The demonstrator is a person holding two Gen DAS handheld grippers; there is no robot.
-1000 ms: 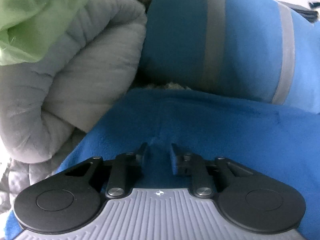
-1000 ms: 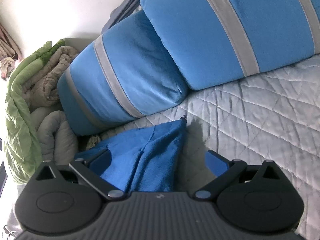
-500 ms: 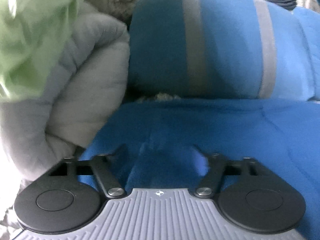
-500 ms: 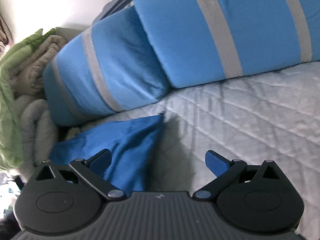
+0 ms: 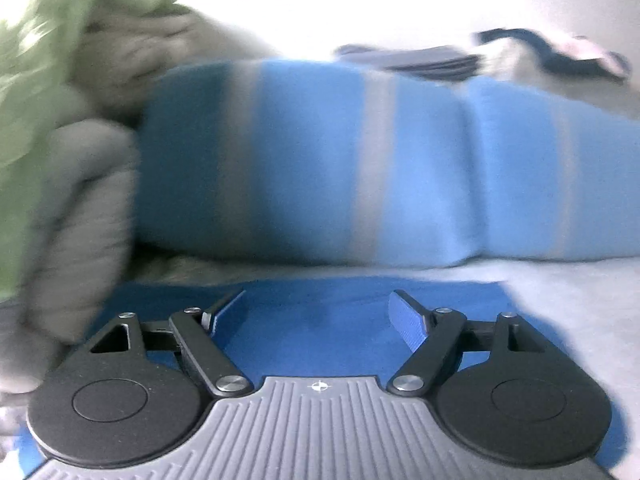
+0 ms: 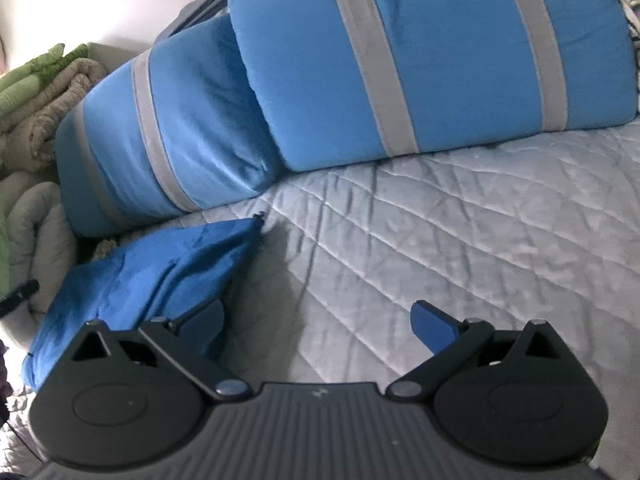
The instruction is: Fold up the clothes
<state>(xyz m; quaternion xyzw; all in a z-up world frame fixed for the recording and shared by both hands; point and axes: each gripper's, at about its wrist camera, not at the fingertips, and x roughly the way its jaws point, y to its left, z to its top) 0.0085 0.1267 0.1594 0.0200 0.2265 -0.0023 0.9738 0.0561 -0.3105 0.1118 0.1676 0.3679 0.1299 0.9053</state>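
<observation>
Both claws apart, empty: left gripper (image 5: 320,308) just above the blue garment (image 6: 140,264), right gripper (image 6: 318,320) beside it over the quilt (image 6: 460,240). Garment bunched below the pillows (image 6: 168,140). Best flattened before creasing.

The folded garment (image 6: 136,268) lies on the quilt (image 6: 460,240), near its left side. Behind it two pillows (image 6: 168,148) rest side by side, the right one (image 6: 432,56) overlapping the left. Left of the pillows and garment sits a heap of rolled blankets (image 6: 36,120).
</observation>
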